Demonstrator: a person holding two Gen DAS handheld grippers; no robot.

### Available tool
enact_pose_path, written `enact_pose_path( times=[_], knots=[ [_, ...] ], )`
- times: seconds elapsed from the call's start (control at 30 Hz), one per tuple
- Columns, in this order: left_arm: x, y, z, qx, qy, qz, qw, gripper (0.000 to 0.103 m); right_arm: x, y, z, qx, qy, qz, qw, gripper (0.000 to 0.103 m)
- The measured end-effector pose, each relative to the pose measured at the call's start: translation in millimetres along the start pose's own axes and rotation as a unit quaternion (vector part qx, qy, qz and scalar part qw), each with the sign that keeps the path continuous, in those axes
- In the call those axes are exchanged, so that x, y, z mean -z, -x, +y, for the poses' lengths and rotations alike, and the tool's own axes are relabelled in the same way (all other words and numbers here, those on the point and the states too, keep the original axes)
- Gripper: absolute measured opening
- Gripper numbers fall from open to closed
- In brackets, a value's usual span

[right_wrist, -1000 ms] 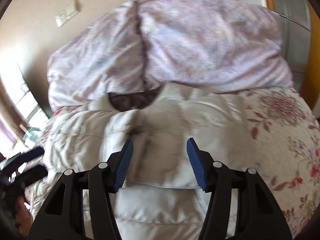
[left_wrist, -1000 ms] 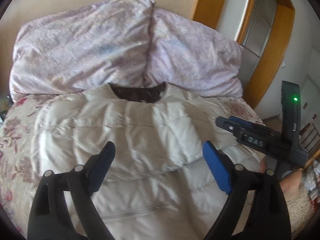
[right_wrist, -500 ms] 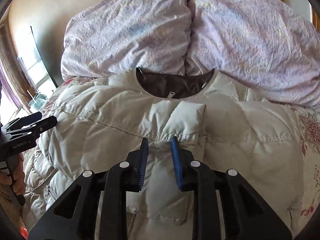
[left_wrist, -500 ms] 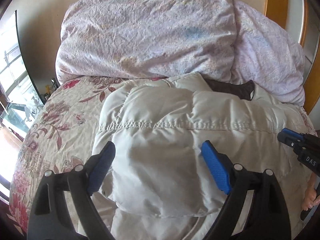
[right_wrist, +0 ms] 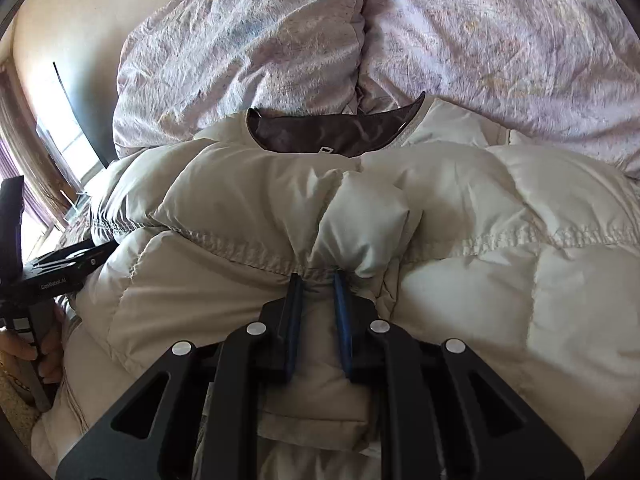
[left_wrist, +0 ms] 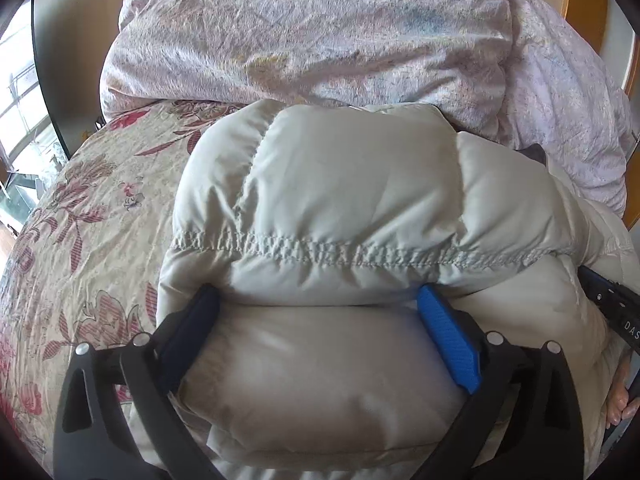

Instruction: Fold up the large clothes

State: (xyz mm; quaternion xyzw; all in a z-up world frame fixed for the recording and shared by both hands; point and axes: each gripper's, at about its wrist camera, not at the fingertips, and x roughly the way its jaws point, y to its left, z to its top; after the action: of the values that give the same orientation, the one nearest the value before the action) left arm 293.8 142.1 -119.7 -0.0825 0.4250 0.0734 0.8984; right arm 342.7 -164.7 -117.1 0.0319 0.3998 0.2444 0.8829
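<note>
A cream quilted down jacket (left_wrist: 340, 184) lies spread on the bed, its dark brown collar lining (right_wrist: 332, 132) toward the pillows. My left gripper (left_wrist: 318, 300) is low over the jacket's left shoulder. Its jaws are opening wide, and a puffy section bulges between the blue pads (left_wrist: 448, 336) without being squeezed. My right gripper (right_wrist: 318, 278) is closing on a bunched fold of the jacket (right_wrist: 500, 200) just below the collar, and the fabric is pinched between its pads. Each gripper shows at the edge of the other's view: the right gripper (left_wrist: 616, 312) and the left gripper (right_wrist: 60, 268).
A crumpled lilac duvet (left_wrist: 320, 32) is heaped behind the jacket. The floral bedspread (left_wrist: 80, 220) lies bare to the left. A window (left_wrist: 20, 100) is at far left and a wooden door frame (left_wrist: 584, 0) at far right. A person's hand (right_wrist: 24, 352) holds the left gripper's handle.
Both grippers came down close to the jacket. The left one swung from its middle over to its left shoulder. The right jaws narrowed from wide apart to pinching a fold below the collar.
</note>
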Motion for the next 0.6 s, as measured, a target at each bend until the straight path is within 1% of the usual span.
enact_pose_path(
  times=[0.13, 0.17, 0.2, 0.23, 0.27, 0.3, 0.33, 0.37, 0.4, 0.43, 0.5, 0.6],
  knots=[
    [-2.2, -1.7, -0.9, -0.001, -0.001, 0.004, 1.0000, 0.101, -2.1, -0.6, -5.7, -0.019, -0.018, 0.004, 1.000, 0.016],
    [-2.3, 0.4, -1.4, -0.002, -0.003, 0.006, 1.0000, 0.101, -3.6, 0.2, -7.1, -0.031, -0.022, 0.018, 0.999, 0.016],
    [-1.4, 5.6, -0.8, -0.001, -0.004, 0.009, 0.9999, 0.099, -5.3, 2.2, -9.5, -0.039, -0.027, 0.023, 0.999, 0.017],
    [0.8, 13.6, 1.2, 0.005, -0.003, 0.011, 0.9999, 0.096, -7.3, 5.0, -12.2, -0.048, -0.034, 0.030, 0.998, 0.017],
    [4.1, 24.6, 4.5, 0.018, -0.001, 0.009, 0.9998, 0.096, -9.1, 13.3, -17.3, -0.058, -0.050, 0.041, 0.996, 0.018],
    [8.2, 38.9, 10.3, 0.038, 0.001, 0.006, 0.9992, 0.096, -9.4, 22.9, -21.6, -0.066, -0.063, 0.046, 0.995, 0.024],
    [12.3, 51.7, 16.2, 0.054, 0.000, 0.003, 0.9985, 0.096, -9.3, 38.2, -27.3, -0.074, -0.075, 0.047, 0.993, 0.049],
    [16.6, 64.5, 23.1, 0.069, -0.001, 0.002, 0.9976, 0.096, -8.5, 52.5, -31.3, -0.077, -0.080, 0.044, 0.993, 0.063],
    [22.3, 79.0, 33.0, 0.087, -0.001, 0.001, 0.9962, 0.096, -6.7, 70.7, -36.5, -0.077, -0.082, 0.037, 0.993, 0.087],
    [27.9, 90.1, 42.0, 0.100, -0.001, 0.002, 0.9950, 0.096, -2.0, 92.3, -43.9, -0.077, -0.082, 0.026, 0.993, 0.092],
    [41.9, 109.2, 63.2, 0.116, 0.000, 0.012, 0.9932, 0.096, 10.2, 131.2, -60.8, -0.072, -0.083, 0.010, 0.994, 0.092],
    [70.1, 130.6, 91.3, 0.132, 0.006, 0.028, 0.9909, 0.096, 37.6, 183.0, -92.6, -0.042, -0.097, -0.012, 0.994, 0.092]
  ],
)
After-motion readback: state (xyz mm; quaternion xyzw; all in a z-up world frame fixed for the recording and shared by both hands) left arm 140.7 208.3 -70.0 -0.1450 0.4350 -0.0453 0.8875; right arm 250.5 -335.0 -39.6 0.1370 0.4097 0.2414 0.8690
